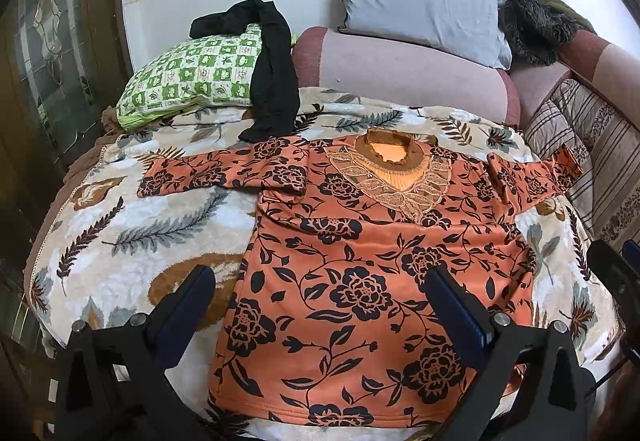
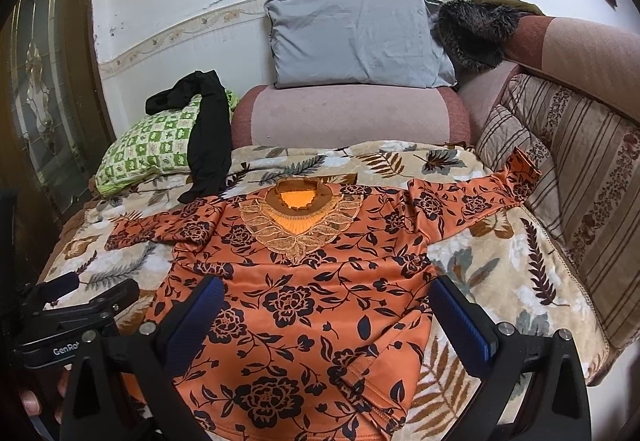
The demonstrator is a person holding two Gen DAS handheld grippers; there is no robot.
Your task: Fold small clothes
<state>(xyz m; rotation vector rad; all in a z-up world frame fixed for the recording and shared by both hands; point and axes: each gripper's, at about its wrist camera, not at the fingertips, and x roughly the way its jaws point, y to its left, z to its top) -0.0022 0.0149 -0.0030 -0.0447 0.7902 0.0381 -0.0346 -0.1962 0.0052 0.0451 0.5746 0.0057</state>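
An orange top with black flowers [image 1: 360,261] lies flat, front up, on a leaf-patterned blanket [image 1: 120,241], both sleeves spread sideways, collar far from me. It also shows in the right wrist view [image 2: 296,293]. My left gripper [image 1: 320,281] is open and empty, hovering above the top's lower left part. My right gripper [image 2: 326,289] is open and empty above the top's lower right part. The left gripper's body shows at the left edge of the right wrist view [image 2: 76,305].
A black garment [image 1: 272,73] drapes over a green checked pillow [image 1: 188,77] at the back left. A grey pillow [image 1: 420,1] leans on the sofa back, a furry coat [image 1: 532,25] beside it. A striped cushion [image 2: 560,209] lines the right side.
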